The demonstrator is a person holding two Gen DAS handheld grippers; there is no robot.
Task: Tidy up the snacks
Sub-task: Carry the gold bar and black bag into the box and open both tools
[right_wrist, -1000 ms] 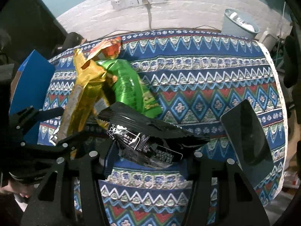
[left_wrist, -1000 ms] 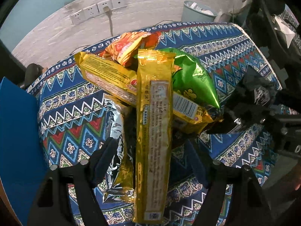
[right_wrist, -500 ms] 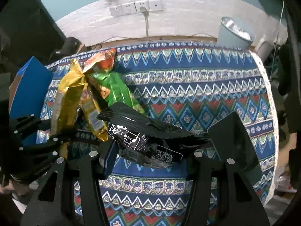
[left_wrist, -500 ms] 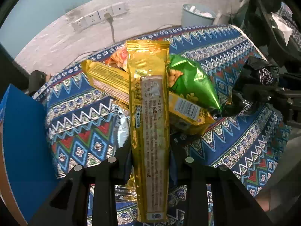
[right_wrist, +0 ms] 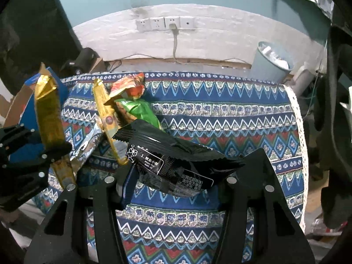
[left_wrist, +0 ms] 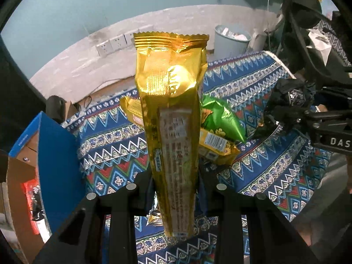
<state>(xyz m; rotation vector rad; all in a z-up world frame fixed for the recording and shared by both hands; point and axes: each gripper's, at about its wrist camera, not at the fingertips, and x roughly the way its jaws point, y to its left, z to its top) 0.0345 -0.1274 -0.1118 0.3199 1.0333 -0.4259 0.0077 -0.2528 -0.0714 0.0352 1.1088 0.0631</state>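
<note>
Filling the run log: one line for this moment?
left gripper: shut on gold packet | right gripper: shut on black packet | both above tablecloth

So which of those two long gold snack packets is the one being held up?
The long gold foil packet clamped upright in the left claw; the other gold packet with a barcode lies flat on the patterned cloth.

A long gold foil packet stands nearly upright off the tabletop, crimped end at 12 o'clock, printed back label facing out. A black packet with white print lies crosswise, also lifted. On the patterned cloth behind lie a green bag, a yellow barcoded packet and an orange-red packet, heaped together touching, with a silver wrapper at their 8 o'clock side.
</note>
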